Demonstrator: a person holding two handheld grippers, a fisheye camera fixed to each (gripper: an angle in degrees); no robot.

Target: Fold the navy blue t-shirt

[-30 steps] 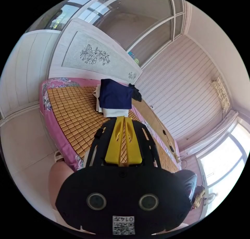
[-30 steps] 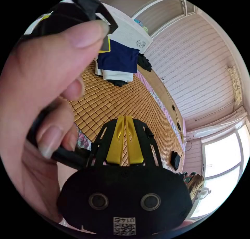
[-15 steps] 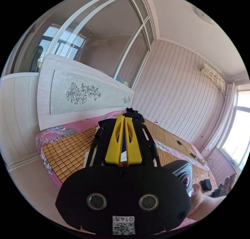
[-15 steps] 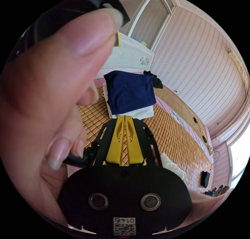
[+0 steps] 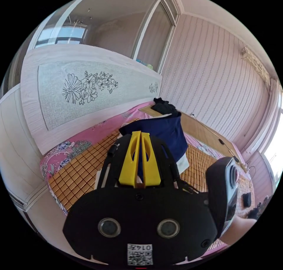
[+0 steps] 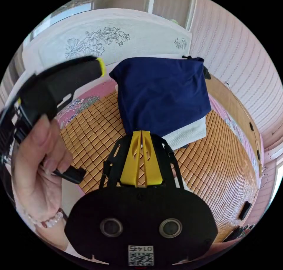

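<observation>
Lying folded on top of a small stack, the navy blue t-shirt (image 6: pixel 160 94) rests on a white folded garment (image 6: pixel 187 134) upon the woven mat (image 6: pixel 97 125) of a bed, close to the headboard (image 6: pixel 126 43) with its drawn flower pattern. In the right gripper view, the right gripper (image 6: pixel 141 133) sits just short of the shirt's near edge, its yellow jaws pressed together with nothing between them, their tips overlapping the hem in the picture; whether they touch the cloth cannot be told. At the left of that view a hand (image 6: pixel 38 161) grips the black handle of the left gripper (image 6: pixel 59 78), which hangs over the mat's pink floral border, beside the shirt and apart from it; how its jaws stand cannot be told from this angle. In the left gripper view, the left gripper (image 5: pixel 141 133) points at the same navy blue t-shirt (image 5: pixel 171 131), which lies just beyond and partly behind its jaws, and those jaws are drawn together and grip nothing. The white garment (image 5: pixel 183 165) peeks out under the shirt's right edge, and a dark bundle of cloth (image 5: pixel 163 106) lies past the stack near the striped wall (image 5: pixel 212 75). The right gripper's black body (image 5: pixel 222 187) shows at the right of this view, held above the mat (image 5: pixel 79 170).
</observation>
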